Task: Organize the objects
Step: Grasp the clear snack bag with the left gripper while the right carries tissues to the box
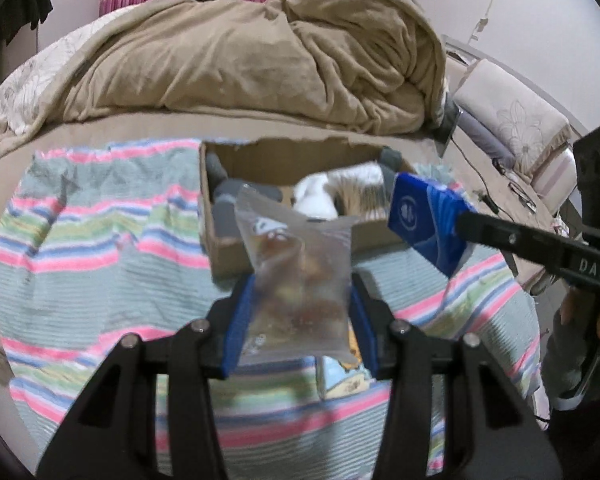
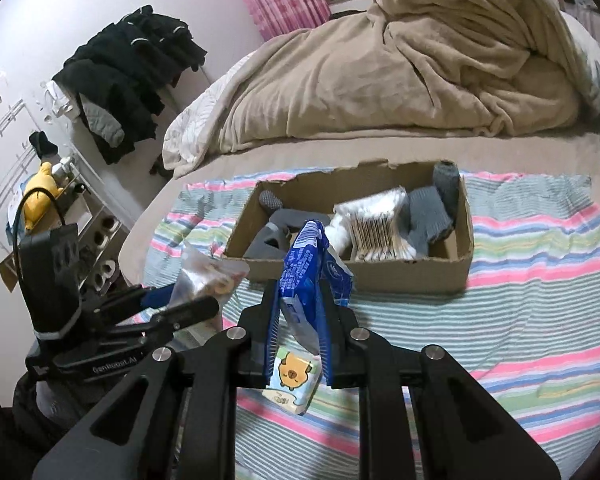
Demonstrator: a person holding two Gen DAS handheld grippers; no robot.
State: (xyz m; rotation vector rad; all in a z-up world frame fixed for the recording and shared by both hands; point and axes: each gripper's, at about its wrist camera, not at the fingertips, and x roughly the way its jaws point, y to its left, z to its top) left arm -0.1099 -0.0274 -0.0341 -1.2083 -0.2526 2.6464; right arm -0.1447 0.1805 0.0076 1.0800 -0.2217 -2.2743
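My left gripper (image 1: 300,300) is shut on a clear plastic bag of snacks (image 1: 296,272) and holds it above the striped blanket, just in front of the cardboard box (image 1: 228,256). My right gripper (image 2: 300,300) is shut on a blue packet (image 2: 308,272), held near the box's front wall (image 2: 380,276). The blue packet (image 1: 428,224) also shows in the left wrist view, at the box's right corner. The left gripper with its bag (image 2: 208,276) shows at the left of the right wrist view. The box holds grey socks (image 2: 428,212) and a pack of cotton swabs (image 2: 380,232).
A small tissue pack with a cartoon animal (image 2: 294,380) lies on the striped blanket (image 2: 520,280) below my right gripper. A heaped beige duvet (image 2: 420,60) lies behind the box. Dark clothes (image 2: 128,72) and a shelf rack (image 2: 60,200) stand left of the bed.
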